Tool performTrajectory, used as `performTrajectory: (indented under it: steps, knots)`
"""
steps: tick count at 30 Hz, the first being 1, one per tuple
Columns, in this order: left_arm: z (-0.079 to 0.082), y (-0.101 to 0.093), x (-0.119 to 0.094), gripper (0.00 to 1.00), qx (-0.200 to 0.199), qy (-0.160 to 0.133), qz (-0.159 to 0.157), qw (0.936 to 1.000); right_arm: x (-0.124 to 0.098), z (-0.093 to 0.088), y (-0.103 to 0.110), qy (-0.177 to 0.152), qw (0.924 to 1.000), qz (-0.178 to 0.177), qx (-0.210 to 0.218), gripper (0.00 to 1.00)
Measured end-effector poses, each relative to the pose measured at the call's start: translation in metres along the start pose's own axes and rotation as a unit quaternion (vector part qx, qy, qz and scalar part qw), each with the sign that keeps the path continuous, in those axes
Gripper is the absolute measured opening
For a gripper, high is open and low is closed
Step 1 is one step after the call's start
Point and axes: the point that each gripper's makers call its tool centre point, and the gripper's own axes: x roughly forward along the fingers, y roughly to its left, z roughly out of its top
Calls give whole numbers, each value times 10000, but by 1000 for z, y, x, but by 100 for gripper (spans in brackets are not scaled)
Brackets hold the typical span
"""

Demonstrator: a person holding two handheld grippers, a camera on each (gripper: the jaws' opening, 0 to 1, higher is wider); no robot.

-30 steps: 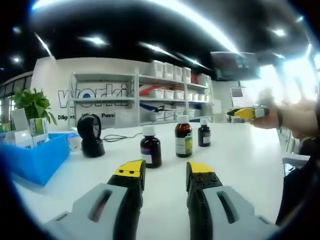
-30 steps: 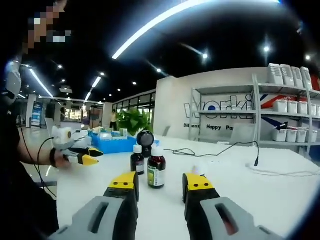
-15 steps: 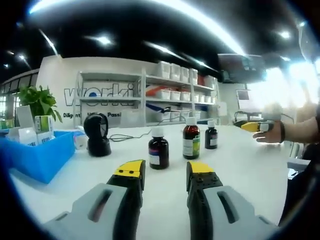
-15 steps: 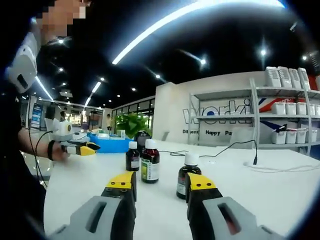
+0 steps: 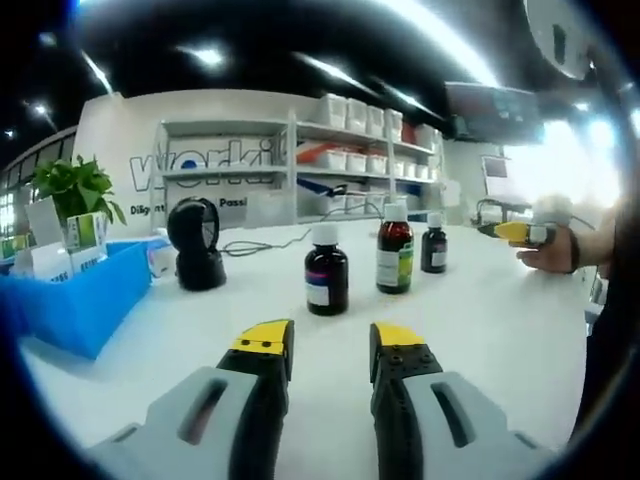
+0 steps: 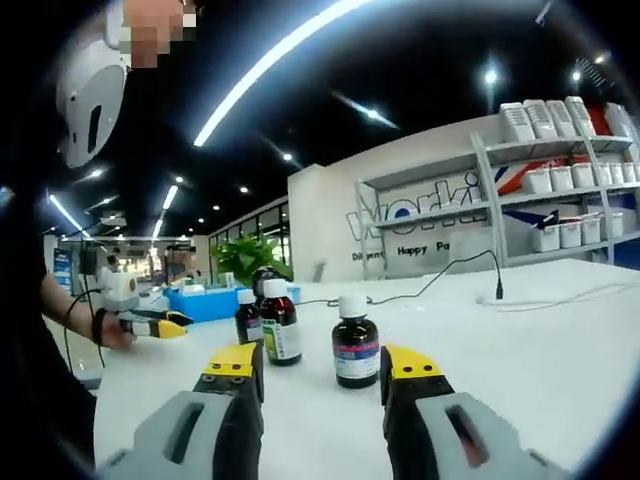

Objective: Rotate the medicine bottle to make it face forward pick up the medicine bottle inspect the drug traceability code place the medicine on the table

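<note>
Stage: a judgement from the pictures: the task looks barely begun. No bottle is held, and turning, lifting, checking the code and setting down all remain.

Right tool [image 6: 318, 362]: jaws apart, nothing between them, aimed at the nearest medicine bottle [image 6: 355, 341], which stands upright on the white worktop [image 6: 560, 330] just ahead of the yellow tips. It also shows in the left gripper view [image 5: 512, 232], held in a hand [image 5: 552, 248] off to the side.

Left tool [image 5: 330, 343]: jaws apart and empty, low over the worktop, with the bottles well ahead of it. In the right gripper view it appears at the far side [image 6: 160, 324].

Bottles: three dark bottles with white caps stand in a loose row. In the left gripper view they are a short one with a purple-edged label [image 5: 326, 274], a taller one with a green and white label [image 5: 395, 248] and a small one behind [image 5: 433, 244].

Which bottle comes first: probably the one in front of the right tool, though I cannot be sure.

Writing: the bottle labels are too small to read. The back wall carries large letters reading "worki", cut off by shelves [image 5: 300, 165], with "Happy" beneath in the right gripper view.

Other things: a black scanner on a stand [image 5: 195, 243], a blue bin [image 5: 80, 305] with small boxes, and a potted plant [image 5: 72, 187].
</note>
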Motion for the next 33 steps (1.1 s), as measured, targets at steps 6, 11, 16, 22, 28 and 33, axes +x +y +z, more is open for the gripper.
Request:
performTrajectory:
  steps: [6,11,16,22,28,33]
  knots:
    - [13,6,-12,23,-38,-362,226,9991,0,8,9,-207,9993,97,-294,40]
    - [11,13,-7,24,-187,-278,323,9989,2,-6,12,164,9984,81,-526,39]
    - [11,10,-9,25,-137,-331,209,9991,1,1,22,-7,9975,251,-665,40]
    - [11,8,-9,26,10,-359,211,9991,-3,10,17,-266,9976,217,-599,39]
    - [11,16,-10,26,-63,-385,418,9984,-4,7,14,-265,9975,135,-642,36]
    - [7,10,-11,26,218,-304,421,9984,-2,4,13,-230,9983,229,-485,35]
